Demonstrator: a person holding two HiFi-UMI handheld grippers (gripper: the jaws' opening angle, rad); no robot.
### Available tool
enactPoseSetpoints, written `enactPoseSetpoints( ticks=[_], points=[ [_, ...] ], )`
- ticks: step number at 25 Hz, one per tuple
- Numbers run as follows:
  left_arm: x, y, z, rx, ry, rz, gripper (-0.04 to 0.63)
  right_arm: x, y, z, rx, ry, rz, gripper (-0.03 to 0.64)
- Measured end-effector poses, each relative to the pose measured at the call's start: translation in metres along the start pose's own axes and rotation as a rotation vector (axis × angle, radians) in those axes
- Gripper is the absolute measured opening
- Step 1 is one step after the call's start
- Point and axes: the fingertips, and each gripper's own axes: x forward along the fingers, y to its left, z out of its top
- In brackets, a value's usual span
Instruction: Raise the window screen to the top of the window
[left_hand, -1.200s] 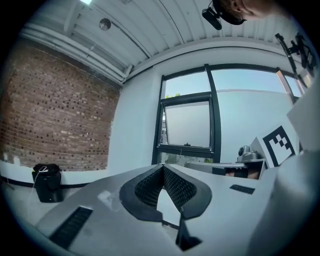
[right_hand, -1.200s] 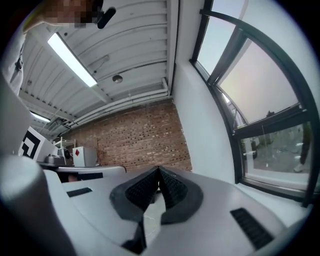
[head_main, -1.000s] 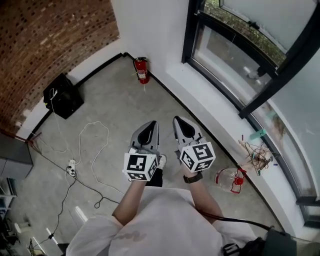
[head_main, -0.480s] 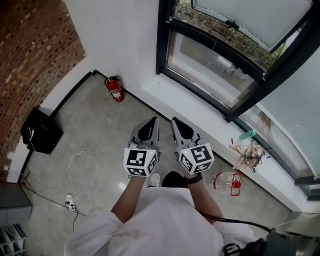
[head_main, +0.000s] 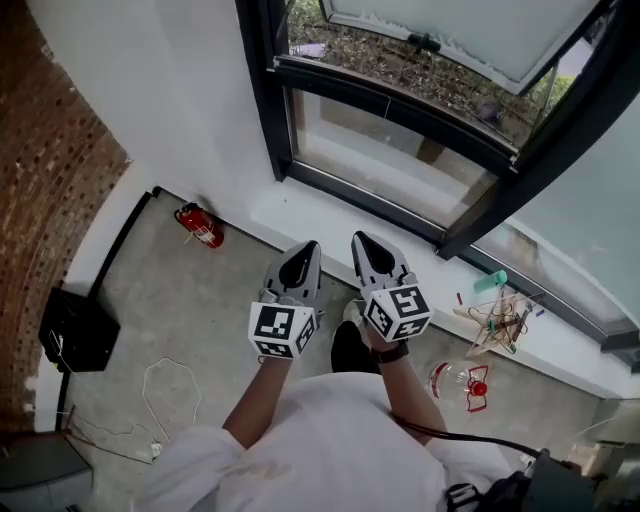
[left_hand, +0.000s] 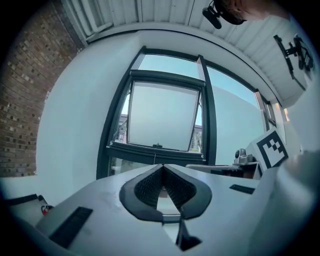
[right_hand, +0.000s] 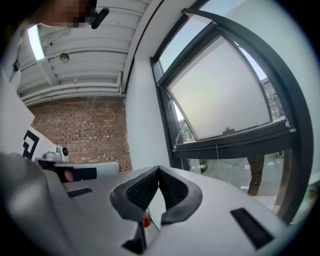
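- Left claw (head_main: 305, 250) clenched, nothing between its pads; right claw (head_main: 366, 242) the same, jaws together and empty
- Both are held side by side in front of the person, pointing toward the window (head_main: 262, 90), well short of it and touching nothing
- Screen (left_hand: 162, 115): I take the pale panel in the upper opening for it (it could be a tilted sash, hard to tell); its lower rail sits above the fixed lower pane, with a small dark handle (left_hand: 157, 145) at mid-rail
- Handling, judged: light and thin-framed, the face probably soft and easy to dent or tear; likely to bind if lifted off-centre
- Best hold: the handle or the middle of the lower rail, claws opened first; keep off the face
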Motion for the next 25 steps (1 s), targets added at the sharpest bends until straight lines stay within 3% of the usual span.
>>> enactPoseSetpoints(
  ticks=[4,9,14,20,22,25],
  points=[
    [0.089,0.019,0.023,0.017,-0.008,-0.011,0.000,0.053,-0.068,0.034,-0.006,-0.024,-0.011,0.002],
    [0.196,0.017,0.057,0.053,-0.043,-0.084,0.000,0.087,-0.151,0.071,-0.010,-0.067,-0.073,0.002],
    [0.267,0.008,0.047,0.089,-0.007,-0.146,0.002,0.117,-0.211,0.064,-0.009,-0.036,-0.076,0.002],
    [0.322,0.019,0.031,0.123,0.049,-0.258,0.002,0.155,-0.243,0.037,0.045,0.035,-0.138,0.002],
    [0.342,0.028,0.032,0.163,0.056,-0.290,0.002,0.169,-0.254,0.032,0.062,0.046,-0.168,0.002],
    [0.367,0.035,0.027,0.317,0.099,-0.389,0.002,0.185,-0.266,0.023,0.090,0.057,-0.229,0.002]
  ],
)
